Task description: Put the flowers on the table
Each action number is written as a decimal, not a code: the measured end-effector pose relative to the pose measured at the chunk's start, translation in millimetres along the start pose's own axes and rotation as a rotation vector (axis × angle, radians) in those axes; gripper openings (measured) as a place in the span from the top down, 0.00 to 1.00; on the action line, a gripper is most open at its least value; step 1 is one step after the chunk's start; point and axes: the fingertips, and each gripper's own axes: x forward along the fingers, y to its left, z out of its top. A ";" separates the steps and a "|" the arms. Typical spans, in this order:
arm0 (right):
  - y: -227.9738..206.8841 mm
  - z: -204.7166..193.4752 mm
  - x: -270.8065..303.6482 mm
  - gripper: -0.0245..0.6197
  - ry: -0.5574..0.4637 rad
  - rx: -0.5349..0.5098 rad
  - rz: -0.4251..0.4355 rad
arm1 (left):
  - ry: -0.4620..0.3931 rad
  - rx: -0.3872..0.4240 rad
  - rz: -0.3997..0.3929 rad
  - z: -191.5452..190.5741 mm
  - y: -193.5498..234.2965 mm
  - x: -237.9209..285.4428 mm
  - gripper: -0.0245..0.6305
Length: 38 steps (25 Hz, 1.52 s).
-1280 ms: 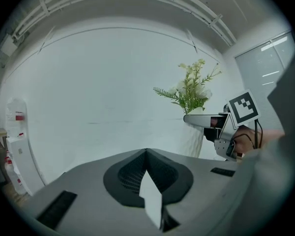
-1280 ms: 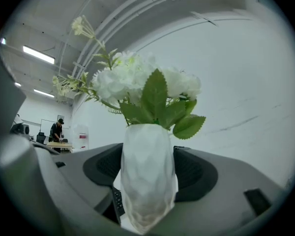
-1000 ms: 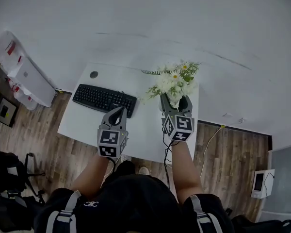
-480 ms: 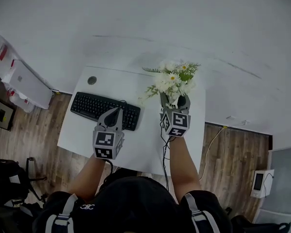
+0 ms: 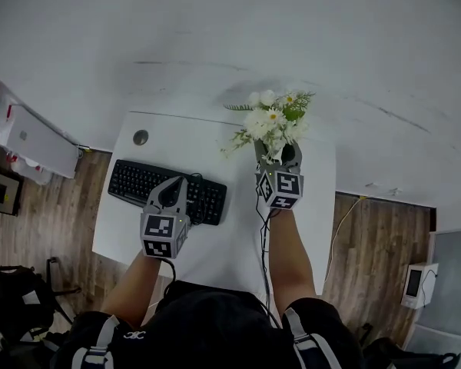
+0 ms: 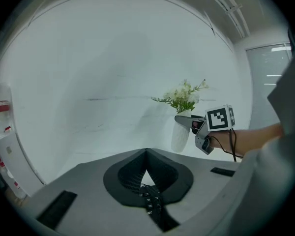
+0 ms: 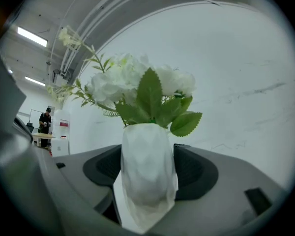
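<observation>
White flowers with green leaves [image 5: 270,123] stand in a white faceted vase [image 7: 147,171]. My right gripper [image 5: 276,154] is shut on that vase, one jaw on each side of its body, and holds it upright over the far right part of the white table [image 5: 215,141]. Whether the vase's base touches the tabletop is hidden. The left gripper view shows the vase [image 6: 180,132] and flowers [image 6: 184,96] off to the right. My left gripper [image 5: 177,184] hangs over the black keyboard [image 5: 150,187], shut, with nothing in it.
The keyboard lies across the table's left half, with a round cable hole [image 5: 140,137] behind it. A white wall [image 5: 230,44] rises just past the table. A white cabinet [image 5: 31,133] stands at the left, and a cable [image 5: 342,221] runs over the wooden floor at the right.
The person has stepped closer to the table. Both grippers now reach farther over it, and the vase of flowers has moved toward the table's far edge.
</observation>
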 end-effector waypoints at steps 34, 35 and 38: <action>-1.6 -8.5 -27.0 0.63 -0.011 0.068 -0.005 | -0.003 0.017 -0.053 8.6 7.7 20.3 0.96; -1.1 -1.6 -38.9 0.74 -0.015 0.076 -0.021 | -0.013 0.012 -0.054 12.2 2.9 15.6 0.96; 2.6 19.4 -75.4 0.96 -0.015 0.087 -0.069 | -0.052 -0.001 -0.055 24.2 -11.0 -1.3 0.96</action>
